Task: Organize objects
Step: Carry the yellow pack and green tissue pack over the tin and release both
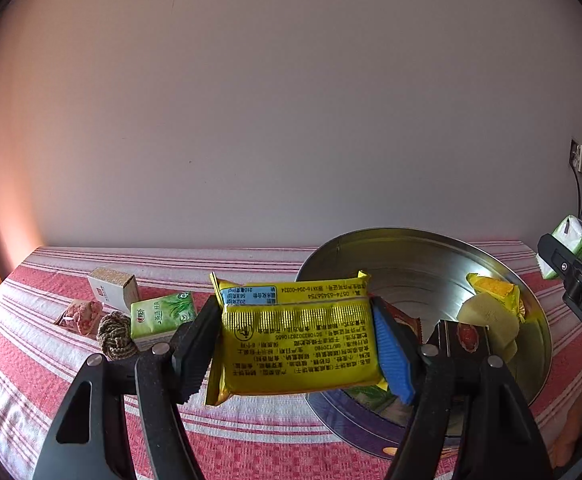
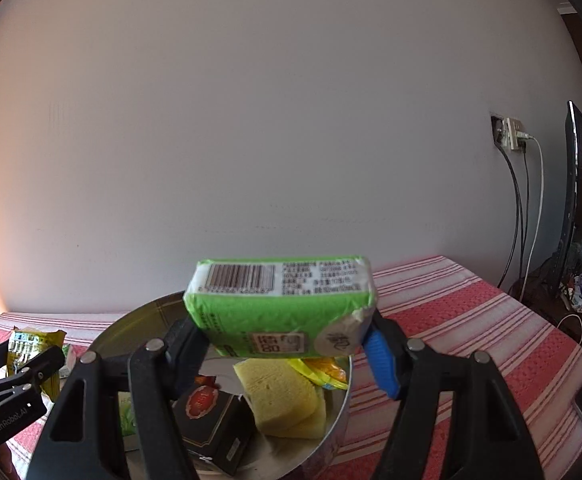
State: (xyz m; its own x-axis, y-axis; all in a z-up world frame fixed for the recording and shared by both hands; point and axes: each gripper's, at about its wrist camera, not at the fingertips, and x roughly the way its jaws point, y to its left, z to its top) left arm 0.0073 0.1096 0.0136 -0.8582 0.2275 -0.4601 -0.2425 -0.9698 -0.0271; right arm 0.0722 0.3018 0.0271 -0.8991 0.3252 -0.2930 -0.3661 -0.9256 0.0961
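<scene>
My left gripper (image 1: 297, 340) is shut on a yellow snack packet (image 1: 297, 336) and holds it above the table, at the left rim of a round metal tin (image 1: 411, 256). My right gripper (image 2: 283, 338) is shut on a green tissue pack (image 2: 279, 304) and holds it over the same tin (image 2: 339, 420). The tin holds a yellow sponge (image 2: 279, 398), a black box (image 2: 215, 420) and a yellow packet (image 1: 495, 290). The right gripper with the tissue pack (image 1: 579, 240) shows at the right edge of the left wrist view. The left gripper with its packet (image 2: 31, 348) shows at the left of the right wrist view.
On the red and white striped cloth (image 1: 51, 360), left of the tin, lie a green tissue pack (image 1: 163, 316), a rope knot (image 1: 117, 336), a white box (image 1: 113, 288) and a pink packet (image 1: 81, 316). A wall socket with cables (image 2: 511, 136) and a dark screen (image 2: 579, 200) stand at the right.
</scene>
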